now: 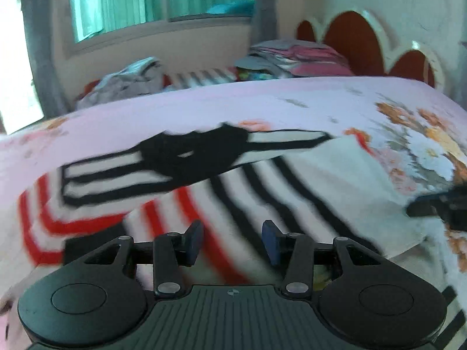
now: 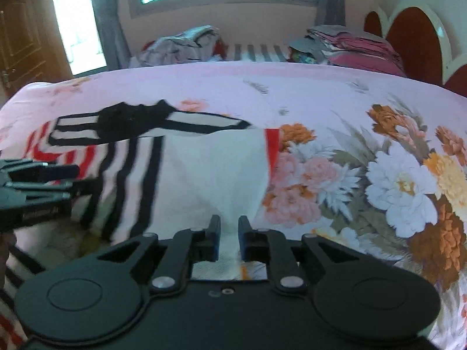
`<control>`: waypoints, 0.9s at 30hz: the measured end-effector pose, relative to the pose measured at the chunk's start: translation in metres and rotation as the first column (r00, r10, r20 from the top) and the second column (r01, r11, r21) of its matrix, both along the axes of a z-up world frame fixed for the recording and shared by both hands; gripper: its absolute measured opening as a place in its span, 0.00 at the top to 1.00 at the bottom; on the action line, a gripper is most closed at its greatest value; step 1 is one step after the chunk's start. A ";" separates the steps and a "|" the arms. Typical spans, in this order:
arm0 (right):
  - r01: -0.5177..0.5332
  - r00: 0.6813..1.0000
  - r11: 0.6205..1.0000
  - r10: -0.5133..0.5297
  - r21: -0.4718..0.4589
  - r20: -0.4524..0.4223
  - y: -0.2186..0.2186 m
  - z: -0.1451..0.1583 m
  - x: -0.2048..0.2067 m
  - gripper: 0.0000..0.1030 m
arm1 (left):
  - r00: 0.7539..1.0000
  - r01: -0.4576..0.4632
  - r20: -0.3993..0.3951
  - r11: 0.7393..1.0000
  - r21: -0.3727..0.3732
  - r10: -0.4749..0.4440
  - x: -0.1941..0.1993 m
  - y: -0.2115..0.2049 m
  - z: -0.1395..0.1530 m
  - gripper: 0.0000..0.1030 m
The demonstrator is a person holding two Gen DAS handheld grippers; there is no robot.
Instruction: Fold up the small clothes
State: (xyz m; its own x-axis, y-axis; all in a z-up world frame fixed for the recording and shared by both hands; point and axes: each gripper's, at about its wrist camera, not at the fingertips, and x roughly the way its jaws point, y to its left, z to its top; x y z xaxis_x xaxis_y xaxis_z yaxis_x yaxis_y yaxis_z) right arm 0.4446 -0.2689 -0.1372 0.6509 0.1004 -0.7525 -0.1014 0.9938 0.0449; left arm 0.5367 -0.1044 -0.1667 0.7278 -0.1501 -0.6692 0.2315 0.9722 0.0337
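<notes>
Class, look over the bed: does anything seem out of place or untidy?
Yes. A crumpled grey clothes heap lies loose at the bed's far edge, unlike the neat folded stack beside it. The striped garment lies only partly folded.

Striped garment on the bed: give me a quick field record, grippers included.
garment: striped garment, white with black and red stripes, lying on the bedsheet
surface: floral bedsheet, pink
left gripper: jaws apart over the stripes, nothing gripped
right gripper: jaws narrow, white fabric between them; grip uncertain
background: folded clothes stack, loose clothes heap
</notes>
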 end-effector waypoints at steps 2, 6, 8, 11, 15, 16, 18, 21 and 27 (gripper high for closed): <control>0.013 0.998 0.999 -0.015 -0.034 -0.054 0.002 -0.018 0.004 0.85 | 0.997 -0.030 -0.067 0.999 0.035 0.033 0.006 0.018 -0.016 0.56; 0.050 0.998 0.998 -0.051 -0.033 -0.040 0.005 -0.011 0.004 0.82 | 0.998 -0.048 -0.046 0.999 -0.007 0.048 0.005 0.041 -0.009 0.56; 0.054 0.998 0.998 -0.055 -0.019 -0.018 0.008 -0.006 0.001 0.82 | 0.998 -0.069 -0.013 0.998 -0.002 0.069 0.000 0.048 -0.006 0.56; 0.071 0.996 0.996 -0.074 -0.046 -0.054 0.014 -0.015 0.000 0.81 | 0.996 -0.071 -0.052 0.997 0.003 0.071 0.002 0.065 -0.018 0.55; 0.120 0.992 0.992 -0.122 -0.046 -0.041 0.019 -0.005 0.001 0.80 | 0.997 -0.071 -0.028 0.997 -0.018 0.070 0.001 0.079 -0.008 0.55; 0.137 0.990 0.990 -0.137 -0.025 -0.028 0.019 -0.002 -0.001 0.80 | 0.996 -0.085 -0.015 0.995 -0.042 0.084 -0.001 0.088 -0.005 0.55; 0.172 0.985 0.985 -0.172 -0.012 -0.006 0.020 0.003 -0.006 0.81 | 0.991 -0.136 -0.011 0.987 -0.085 0.135 -0.007 0.115 -0.001 0.55; 0.211 0.977 0.977 -0.211 0.023 0.030 0.022 0.010 -0.014 0.79 | 0.970 -0.241 -0.007 0.960 -0.143 0.242 -0.021 0.168 0.001 0.54; 0.227 0.973 0.972 -0.229 0.057 0.034 0.038 0.014 -0.015 0.69 | 0.807 -0.577 -0.053 0.766 -0.284 0.588 -0.072 0.321 -0.017 0.42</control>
State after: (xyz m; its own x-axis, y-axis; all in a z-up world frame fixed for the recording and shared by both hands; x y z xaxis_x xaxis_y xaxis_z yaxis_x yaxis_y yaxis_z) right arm 0.4291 -0.2312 -0.1234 0.6904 -0.0150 -0.7232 0.1246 0.9873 0.0984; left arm 0.4644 0.2167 -0.1833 0.7581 0.1393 -0.6371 -0.3784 0.8896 -0.2558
